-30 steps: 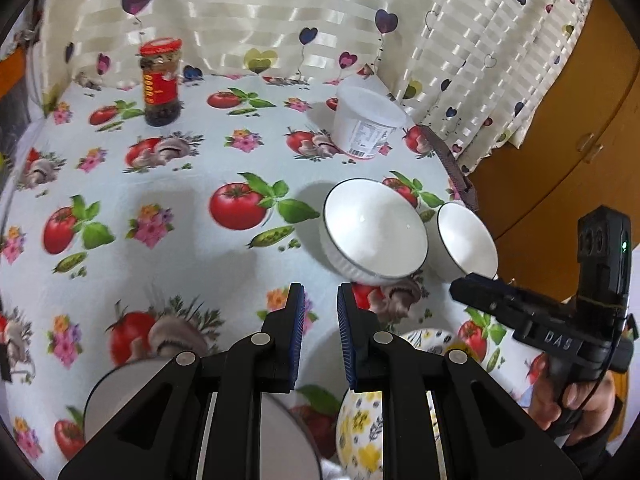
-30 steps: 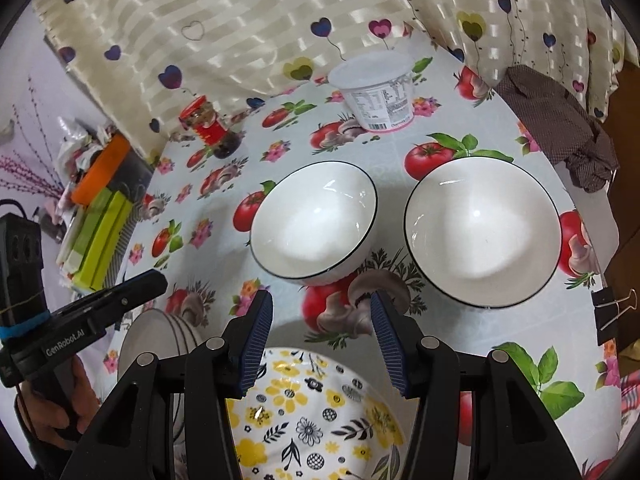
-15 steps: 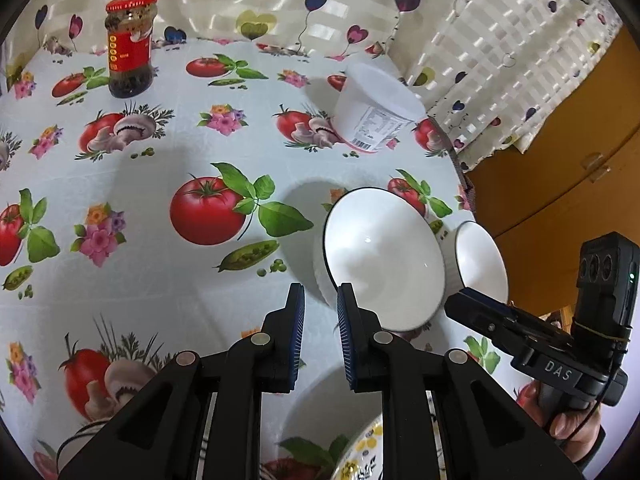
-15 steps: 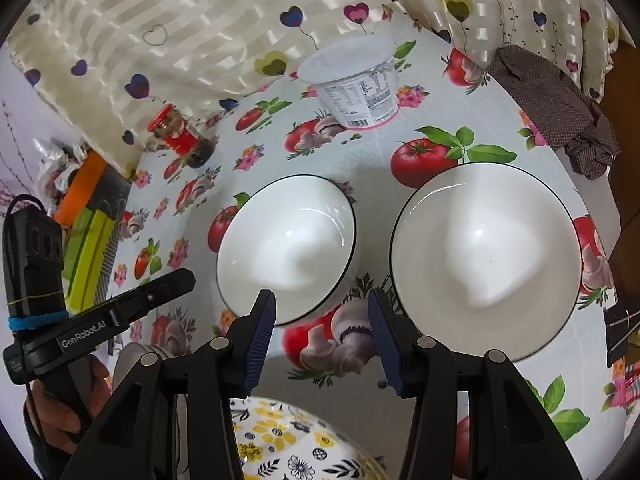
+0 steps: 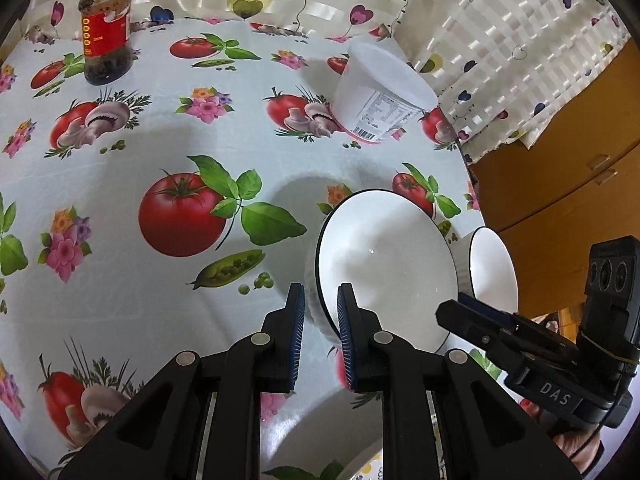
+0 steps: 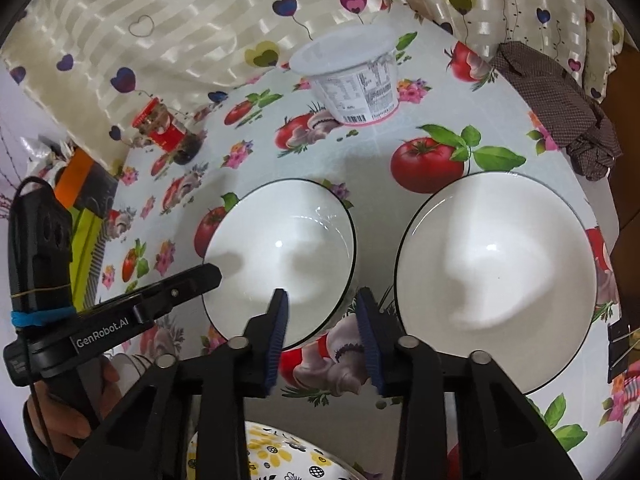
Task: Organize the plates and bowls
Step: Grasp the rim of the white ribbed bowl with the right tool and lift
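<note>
Both white bowls (image 6: 280,256) sit upright, mouths up, side by side.

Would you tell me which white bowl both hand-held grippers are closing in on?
The left white bowl, nearer the red jar; the right white bowl has neither hand-held gripper at its rim.

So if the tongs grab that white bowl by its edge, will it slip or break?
The white bowl looks glazed and shiny, with glints on its inside, so it is probably slippery against the pads. It seems stiff and ceramic-like, so likely breakable if dropped. Held by its thin black rim alone, it may tilt. The left tongs straddle that rim now.
</note>
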The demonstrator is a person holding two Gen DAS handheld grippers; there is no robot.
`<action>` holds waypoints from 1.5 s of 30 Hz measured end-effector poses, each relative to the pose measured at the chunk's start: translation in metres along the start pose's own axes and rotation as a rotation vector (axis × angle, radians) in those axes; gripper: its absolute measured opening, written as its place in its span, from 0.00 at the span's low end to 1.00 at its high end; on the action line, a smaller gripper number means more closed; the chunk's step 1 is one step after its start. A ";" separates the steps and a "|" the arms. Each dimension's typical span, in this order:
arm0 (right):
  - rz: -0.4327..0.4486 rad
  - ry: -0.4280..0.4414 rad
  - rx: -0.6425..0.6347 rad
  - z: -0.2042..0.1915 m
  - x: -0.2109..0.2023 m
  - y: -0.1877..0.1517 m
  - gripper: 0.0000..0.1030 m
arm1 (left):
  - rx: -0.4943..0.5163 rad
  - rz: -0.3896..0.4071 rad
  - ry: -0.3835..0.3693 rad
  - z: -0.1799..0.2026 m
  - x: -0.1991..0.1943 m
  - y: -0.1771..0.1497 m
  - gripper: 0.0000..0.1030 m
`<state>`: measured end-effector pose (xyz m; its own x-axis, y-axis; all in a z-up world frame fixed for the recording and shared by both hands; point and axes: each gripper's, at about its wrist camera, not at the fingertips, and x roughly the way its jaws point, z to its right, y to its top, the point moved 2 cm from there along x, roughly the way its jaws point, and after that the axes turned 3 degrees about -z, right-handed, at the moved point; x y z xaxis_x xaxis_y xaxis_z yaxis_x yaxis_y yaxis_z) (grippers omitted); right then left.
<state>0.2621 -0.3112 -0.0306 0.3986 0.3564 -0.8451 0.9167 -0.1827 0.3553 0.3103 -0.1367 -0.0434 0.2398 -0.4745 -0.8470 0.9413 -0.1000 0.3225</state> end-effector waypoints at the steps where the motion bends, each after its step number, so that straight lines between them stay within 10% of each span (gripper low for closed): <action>1: -0.006 -0.001 0.005 0.001 0.002 0.000 0.25 | 0.005 -0.003 0.000 0.001 0.001 0.000 0.17; 45: -0.002 -0.036 -0.060 -0.019 -0.032 -0.014 0.19 | 0.071 0.016 0.057 0.027 -0.041 -0.026 0.17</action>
<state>0.2374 -0.3029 -0.0009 0.3966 0.3230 -0.8593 0.9179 -0.1260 0.3763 0.2697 -0.1380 -0.0060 0.2699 -0.4266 -0.8633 0.9185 -0.1552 0.3638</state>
